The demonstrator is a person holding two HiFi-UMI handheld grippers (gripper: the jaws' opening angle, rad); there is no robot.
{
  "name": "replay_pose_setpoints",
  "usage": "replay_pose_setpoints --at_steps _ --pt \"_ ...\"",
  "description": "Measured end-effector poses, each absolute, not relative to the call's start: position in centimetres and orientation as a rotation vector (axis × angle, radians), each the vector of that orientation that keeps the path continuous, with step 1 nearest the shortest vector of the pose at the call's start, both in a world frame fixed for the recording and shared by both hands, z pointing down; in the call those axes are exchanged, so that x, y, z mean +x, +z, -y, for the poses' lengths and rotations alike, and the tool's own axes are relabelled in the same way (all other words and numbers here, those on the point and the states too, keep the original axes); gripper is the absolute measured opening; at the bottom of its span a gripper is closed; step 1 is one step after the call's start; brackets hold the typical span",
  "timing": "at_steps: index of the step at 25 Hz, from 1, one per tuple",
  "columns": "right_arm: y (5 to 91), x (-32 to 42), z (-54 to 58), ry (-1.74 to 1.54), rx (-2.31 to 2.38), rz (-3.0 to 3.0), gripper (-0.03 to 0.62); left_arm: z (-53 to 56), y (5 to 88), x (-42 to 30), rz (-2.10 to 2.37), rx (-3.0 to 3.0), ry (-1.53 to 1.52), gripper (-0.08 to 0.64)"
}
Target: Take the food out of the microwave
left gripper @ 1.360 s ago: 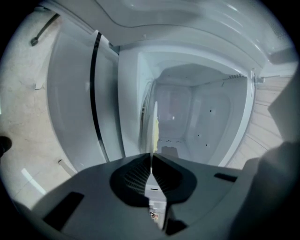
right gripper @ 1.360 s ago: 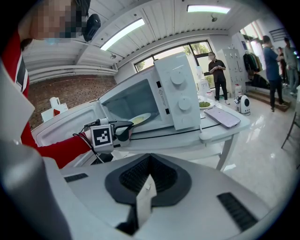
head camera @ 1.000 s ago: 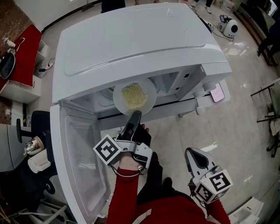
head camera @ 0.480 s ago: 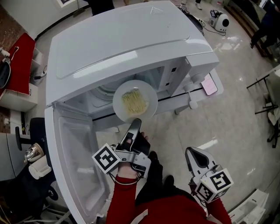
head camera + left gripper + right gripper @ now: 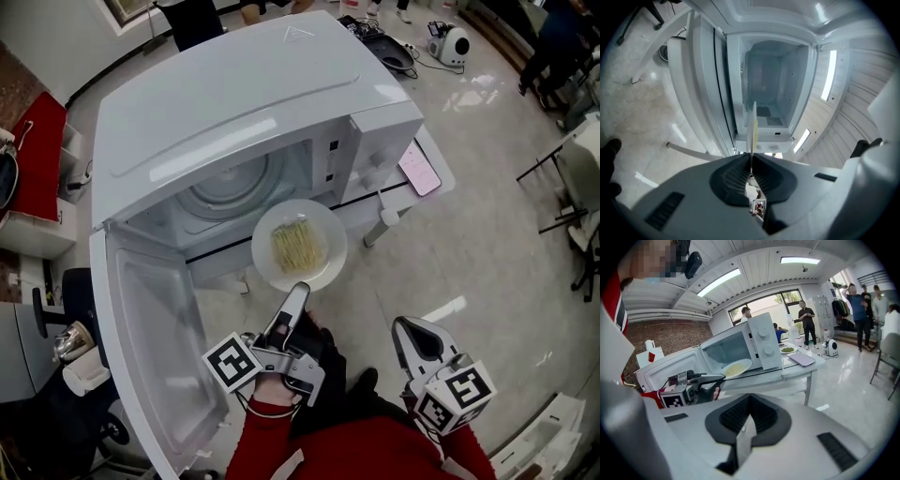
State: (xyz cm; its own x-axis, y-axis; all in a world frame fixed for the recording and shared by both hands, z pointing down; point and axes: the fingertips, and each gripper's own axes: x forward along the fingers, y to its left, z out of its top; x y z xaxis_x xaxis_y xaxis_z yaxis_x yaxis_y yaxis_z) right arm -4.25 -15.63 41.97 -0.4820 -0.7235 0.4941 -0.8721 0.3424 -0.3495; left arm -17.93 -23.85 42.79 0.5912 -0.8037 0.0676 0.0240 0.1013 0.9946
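The left arm, in a red sleeve (image 5: 267,441), reaches forward, with the left gripper (image 5: 298,292) aimed at the open microwave (image 5: 234,103). Its jaws are clamped on the near rim of the white plate (image 5: 330,234), which sits level just ahead of them at the oven's opening and carries noodles (image 5: 296,246). The pinched rim is hidden under the jaws, and the left gripper view shows the plate only edge-on. The right gripper (image 5: 415,330) is low by the body, its jaws pressed together on nothing.
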Motion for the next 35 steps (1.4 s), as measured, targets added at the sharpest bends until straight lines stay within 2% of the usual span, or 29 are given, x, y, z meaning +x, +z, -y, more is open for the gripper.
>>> replay_pose_setpoints --at_steps 17,35 --pt "41.2 1.8 10.2 0.841 1.600 2.359 0.011 16.2 41.9 -10.7 0.618 1.428 -0.536 0.018" --pt "40.4 10.3 -0.7 0.837 1.884 2.250 0.011 5.7 41.1 -0.1 0.410 1.482 -0.336 0.018"
